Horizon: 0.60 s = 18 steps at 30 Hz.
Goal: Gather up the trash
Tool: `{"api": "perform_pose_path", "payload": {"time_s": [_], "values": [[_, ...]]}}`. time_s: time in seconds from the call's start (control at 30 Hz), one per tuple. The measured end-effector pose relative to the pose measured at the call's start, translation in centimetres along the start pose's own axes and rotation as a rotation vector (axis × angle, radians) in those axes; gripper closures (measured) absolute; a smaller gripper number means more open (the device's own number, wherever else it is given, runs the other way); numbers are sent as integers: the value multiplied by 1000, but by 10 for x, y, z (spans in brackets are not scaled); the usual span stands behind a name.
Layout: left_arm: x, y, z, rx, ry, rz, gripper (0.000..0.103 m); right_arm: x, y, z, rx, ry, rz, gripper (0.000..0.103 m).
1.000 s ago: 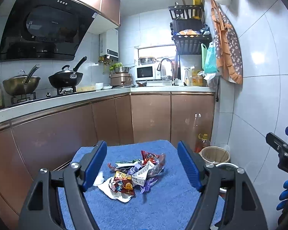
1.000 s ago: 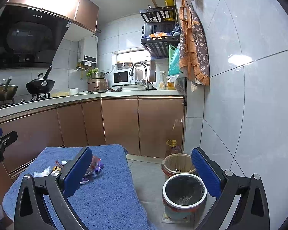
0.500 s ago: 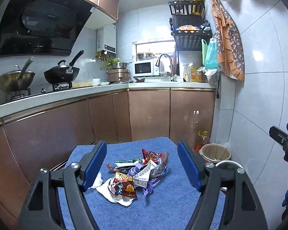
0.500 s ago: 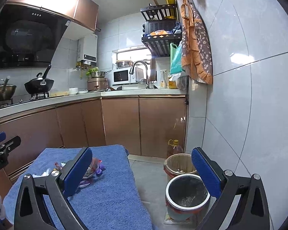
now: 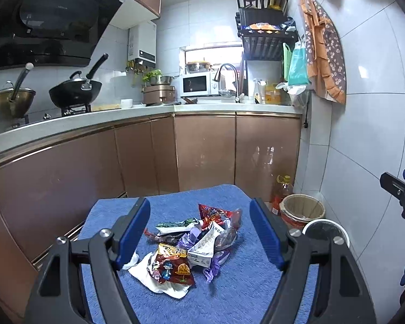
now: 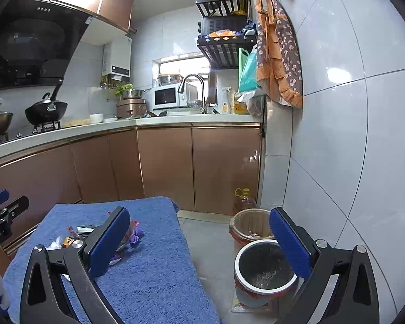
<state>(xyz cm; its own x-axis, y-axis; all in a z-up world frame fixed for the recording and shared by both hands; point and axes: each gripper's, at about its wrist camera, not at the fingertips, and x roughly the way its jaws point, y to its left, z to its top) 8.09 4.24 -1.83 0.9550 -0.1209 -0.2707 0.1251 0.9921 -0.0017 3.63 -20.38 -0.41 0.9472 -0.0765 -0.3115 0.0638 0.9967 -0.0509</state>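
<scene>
Compared with 1 second ago, the left view sits a little nearer the corner cabinets, so the hob and pans have slid toward the left edge, and the right view shows the floor bins slightly larger. The trash pile itself has not shifted.

The left tool (image 5: pixel 199 232) hangs above the blue-towelled desk (image 5: pixel 243 297), its jaws wide apart and empty, framing the trash pile (image 5: pixel 191 243). The right tool (image 6: pixel 199 240) is likewise spread open and holds nothing, its left finger over the desk edge and its right finger over the white-rimmed bin (image 6: pixel 264 270) on the floor.

The pile is a loose heap of crumpled wrappers in the middle of the desk: a dark red snack packet (image 5: pixel 172 267) with a cartoon figure and yellow lettering too small to read, a red foil bag (image 5: pixel 213 213), purple plastic, a white printed carton piece and a white tissue (image 5: pixel 148 275).

A tan bin (image 6: pixel 251 225) stands behind the white-rimmed one. "Robot.AI" shows on the left tool's body at the right view's edge.
</scene>
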Motion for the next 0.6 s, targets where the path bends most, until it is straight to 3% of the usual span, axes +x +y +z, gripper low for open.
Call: {"api": "perform_pose_path", "payload": {"time_s": [0.3, 0.6], "values": [[43, 25, -12, -15, 85, -7, 28, 46, 19, -5, -40, 97, 27, 0], [91, 105, -33, -83, 206, 82, 28, 106, 61, -21, -81, 250, 183, 0]]}}
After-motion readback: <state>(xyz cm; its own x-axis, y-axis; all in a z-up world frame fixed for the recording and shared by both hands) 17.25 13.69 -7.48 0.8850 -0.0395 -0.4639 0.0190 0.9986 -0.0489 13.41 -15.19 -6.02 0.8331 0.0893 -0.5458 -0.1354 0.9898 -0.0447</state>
